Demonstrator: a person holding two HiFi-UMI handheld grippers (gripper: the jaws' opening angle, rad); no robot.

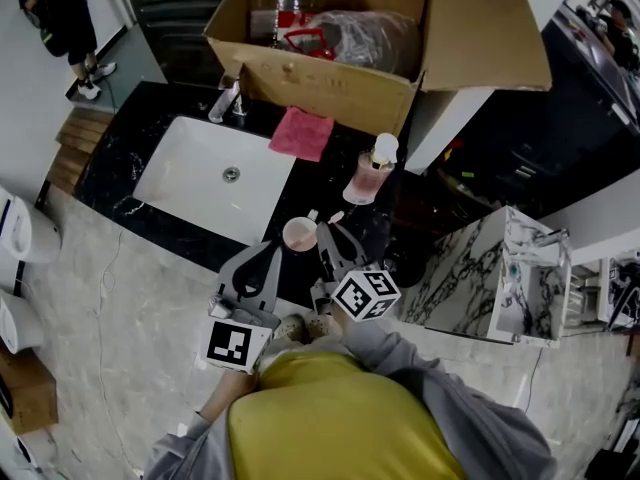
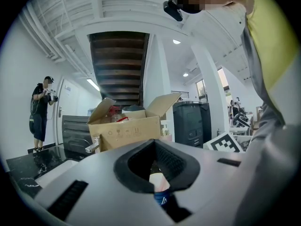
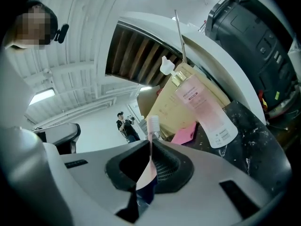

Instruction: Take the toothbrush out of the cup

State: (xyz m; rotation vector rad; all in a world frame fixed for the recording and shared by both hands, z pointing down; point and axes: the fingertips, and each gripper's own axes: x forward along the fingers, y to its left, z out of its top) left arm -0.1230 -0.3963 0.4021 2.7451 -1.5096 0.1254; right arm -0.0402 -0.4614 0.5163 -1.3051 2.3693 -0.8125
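A pink cup (image 1: 299,234) stands on the black marble counter (image 1: 130,138), near its front edge and right of the white sink (image 1: 190,183). My left gripper (image 1: 273,249) reaches it from the left. In the left gripper view the jaws are closed on a pink wall, the cup (image 2: 157,180), at the left gripper (image 2: 160,188). My right gripper (image 1: 328,232) is at the cup's right side. In the right gripper view the right gripper (image 3: 143,185) is shut on the pink toothbrush (image 3: 151,140), whose white bristle head points up. The toothbrush (image 1: 335,218) shows just past the right jaws.
A pink pump bottle (image 1: 368,176) stands behind the cup, with a pink cloth (image 1: 302,133) to its left. A large open cardboard box (image 1: 330,83) fills the back of the counter, and a faucet (image 1: 228,101) stands by the sink. A person (image 1: 65,18) stands far left.
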